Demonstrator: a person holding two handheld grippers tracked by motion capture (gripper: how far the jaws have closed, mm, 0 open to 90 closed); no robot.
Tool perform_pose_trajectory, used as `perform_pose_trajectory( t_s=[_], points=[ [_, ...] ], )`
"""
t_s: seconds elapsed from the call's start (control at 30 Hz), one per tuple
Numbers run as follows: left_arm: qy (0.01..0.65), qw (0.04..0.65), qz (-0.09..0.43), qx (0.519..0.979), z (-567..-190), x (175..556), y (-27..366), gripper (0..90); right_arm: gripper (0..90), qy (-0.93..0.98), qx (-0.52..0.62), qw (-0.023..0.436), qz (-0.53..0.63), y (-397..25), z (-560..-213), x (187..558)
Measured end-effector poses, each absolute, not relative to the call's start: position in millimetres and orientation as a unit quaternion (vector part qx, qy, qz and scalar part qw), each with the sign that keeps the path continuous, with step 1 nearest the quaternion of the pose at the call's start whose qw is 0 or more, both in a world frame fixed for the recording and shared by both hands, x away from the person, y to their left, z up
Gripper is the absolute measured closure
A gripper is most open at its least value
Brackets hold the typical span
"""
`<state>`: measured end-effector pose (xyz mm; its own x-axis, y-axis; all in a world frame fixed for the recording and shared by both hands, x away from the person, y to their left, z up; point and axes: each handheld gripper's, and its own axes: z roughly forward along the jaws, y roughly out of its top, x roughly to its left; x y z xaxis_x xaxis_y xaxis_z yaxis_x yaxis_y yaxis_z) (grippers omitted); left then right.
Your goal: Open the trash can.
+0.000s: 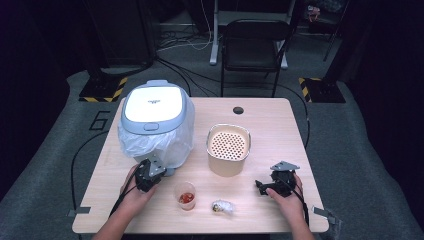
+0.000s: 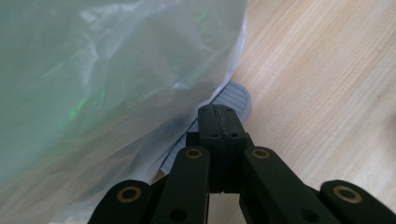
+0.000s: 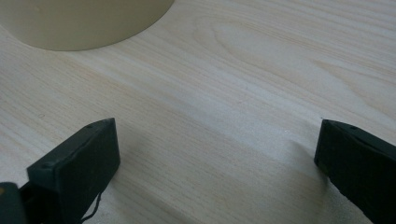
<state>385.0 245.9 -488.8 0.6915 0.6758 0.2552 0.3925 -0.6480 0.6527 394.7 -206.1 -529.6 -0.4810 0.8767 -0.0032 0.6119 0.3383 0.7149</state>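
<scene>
A pedal bin [image 1: 156,107] with a white lid and a clear plastic liner [image 2: 93,84] stands at the table's left. My left gripper [image 2: 219,115] is shut with nothing between its jaws. Its tips rest at the bin's ribbed grey foot pedal [image 2: 236,95], and it lies against the bin's front base [image 1: 161,170] in the high view. My right gripper [image 1: 259,186] is open at the front right, low over bare wood [image 3: 215,140]. A beige perforated basket [image 1: 228,147] stands in the middle, and its wall [image 3: 84,23] lies beyond the right jaws.
A clear cup [image 1: 185,195] holding something red stands near the front edge, between my hands. A small crumpled wrapper [image 1: 222,206] lies to its right. The wooden table [image 1: 280,130] has a cable hole [image 1: 238,110] at the back. A black chair [image 1: 252,42] stands behind.
</scene>
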Motion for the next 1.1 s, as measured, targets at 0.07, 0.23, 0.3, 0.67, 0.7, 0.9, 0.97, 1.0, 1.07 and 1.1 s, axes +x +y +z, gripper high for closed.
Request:
perform_pose_trajectory(
  t_s=[0.07, 0.23, 0.3, 0.67, 0.7, 0.9, 0.97, 1.0, 1.07, 1.1],
  points=[
    [0.313, 0.286, 0.248, 0.871, -489.9, 384.6, 245.3, 90.0, 0.0, 0.794, 0.469, 0.199, 0.333, -206.1, -529.6, 394.7],
    [0.319, 0.284, 0.253, 0.868, -493.3, 384.0, 244.5, 90.0, 0.0, 0.793, 0.469, 0.199, 0.333, -206.0, -529.7, 394.6],
    [0.32, 0.282, 0.248, 0.87, -494.2, 383.8, 244.2, 90.0, 0.0, 0.794, 0.469, 0.199, 0.333, -206.1, -529.6, 394.6],
    [0.297, 0.253, 0.274, 0.879, -497.5, 382.2, 238.4, 90.0, 0.0, 0.793, 0.469, 0.199, 0.333, -206.0, -529.7, 394.6],
    [0.311, 0.261, 0.27, 0.873, -499.9, 380.9, 236.7, 90.0, 0.0, 0.793, 0.469, 0.199, 0.333, -206.0, -529.7, 394.6],
    [0.304, 0.255, 0.274, 0.876, -502.8, 381.9, 237.4, 90.0, 0.0, 0.793, 0.469, 0.199, 0.333, -206.1, -529.6, 394.7],
    [0.294, 0.249, 0.277, 0.88, -503.5, 385.1, 239.5, 90.0, 0.0, 0.793, 0.469, 0.199, 0.333, -206.0, -529.6, 394.7],
    [0.294, 0.249, 0.277, 0.88, -503.5, 385.1, 239.5, 90.0, 0.0, 0.793, 0.469, 0.199, 0.333, -206.0, -529.7, 394.7],
    [0.296, 0.25, 0.274, 0.88, -504.5, 385.7, 239.4, 90.0, 0.0, 0.793, 0.469, 0.199, 0.333, -206.0, -529.7, 394.6],
    [0.296, 0.249, 0.27, 0.882, -504.3, 385.9, 239.7, 90.0, 0.0, 0.793, 0.469, 0.199, 0.333, -206.1, -529.7, 394.7]
  ],
)
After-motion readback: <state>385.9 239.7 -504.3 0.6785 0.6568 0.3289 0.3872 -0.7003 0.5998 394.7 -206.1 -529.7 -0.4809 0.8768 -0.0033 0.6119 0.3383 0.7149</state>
